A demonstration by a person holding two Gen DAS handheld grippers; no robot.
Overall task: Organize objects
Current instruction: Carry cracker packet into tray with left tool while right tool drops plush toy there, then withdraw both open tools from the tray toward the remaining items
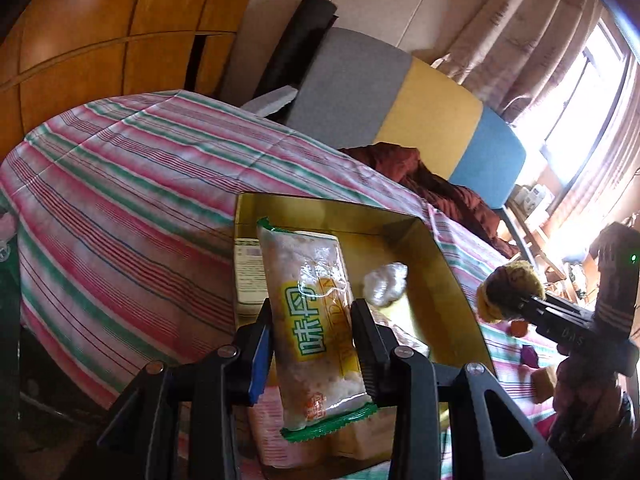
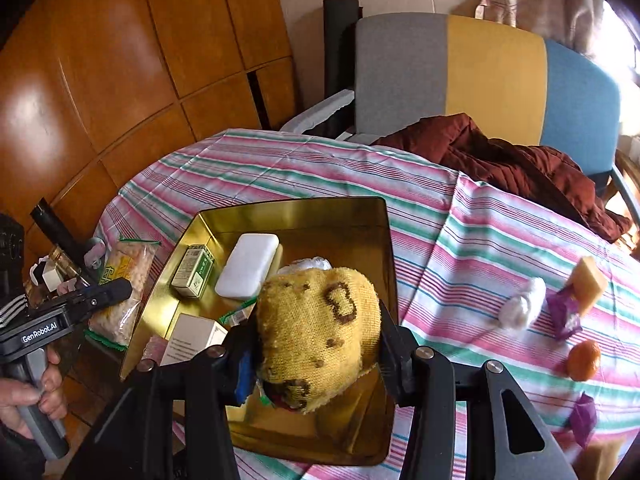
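Cracker packet [image 1: 316, 332] pinched in our left gripper [image 1: 312, 340], knitted toy [image 2: 316, 332] clamped in our right gripper [image 2: 316, 344], both over the gold tray [image 2: 372, 216].

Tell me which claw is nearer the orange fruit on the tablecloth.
Right. The right claw, gripping the yellow knit toy over the gold tray, sits closer to the orange fruit; the left claw is beyond the tray's far side.

Each camera rides on its own gripper, looking forward and down along the jaws at close range. The left view faces the gold tray [image 1: 436, 264] from the counter's [image 1: 120, 184] left edge, the right view from above it (both share tray, striped counter and chair [image 2: 496, 76]).
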